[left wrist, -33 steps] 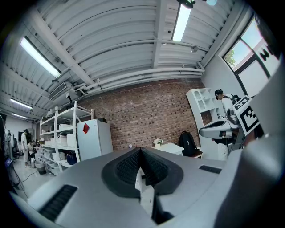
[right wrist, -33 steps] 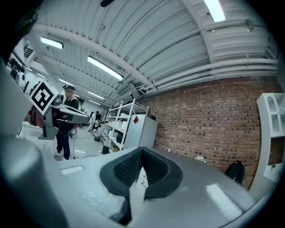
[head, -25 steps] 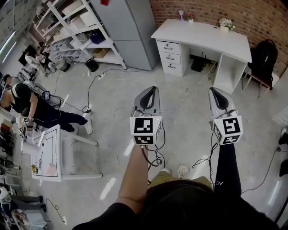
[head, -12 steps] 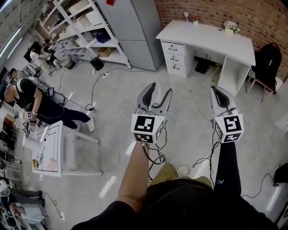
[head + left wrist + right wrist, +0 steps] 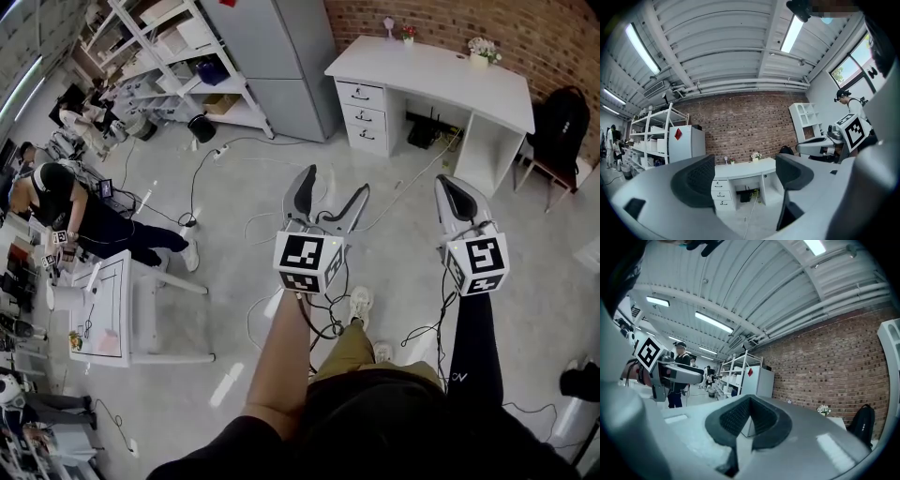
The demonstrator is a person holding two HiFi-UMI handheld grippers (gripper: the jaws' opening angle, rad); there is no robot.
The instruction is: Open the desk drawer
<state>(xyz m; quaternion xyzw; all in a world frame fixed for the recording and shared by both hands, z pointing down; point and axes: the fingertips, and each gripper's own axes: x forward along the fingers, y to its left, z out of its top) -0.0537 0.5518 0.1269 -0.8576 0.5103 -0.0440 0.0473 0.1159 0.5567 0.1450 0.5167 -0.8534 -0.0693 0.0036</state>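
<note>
Left gripper (image 5: pixel 333 190) has its jaws spread wide with nothing between them; they have just been opening, and a second ago I saw them pressed shut. My right gripper (image 5: pixel 451 187) has its jaws closed together, empty. Both hang over a grey concrete floor (image 5: pixel 394 267) crossed by cables (image 5: pixel 405 190). The drawers (image 5: pixel 364 117) sit closed in the left end of the white desk (image 5: pixel 441 75), against the brick wall (image 5: pixel 525 28) and well apart from both tools. A grey cabinet (image 5: pixel 281 56) and white shelving (image 5: pixel 178 56) stand to its left. Since the earlier frame a shoe (image 5: pixel 359 302) has stepped forward below the left gripper.
</note>
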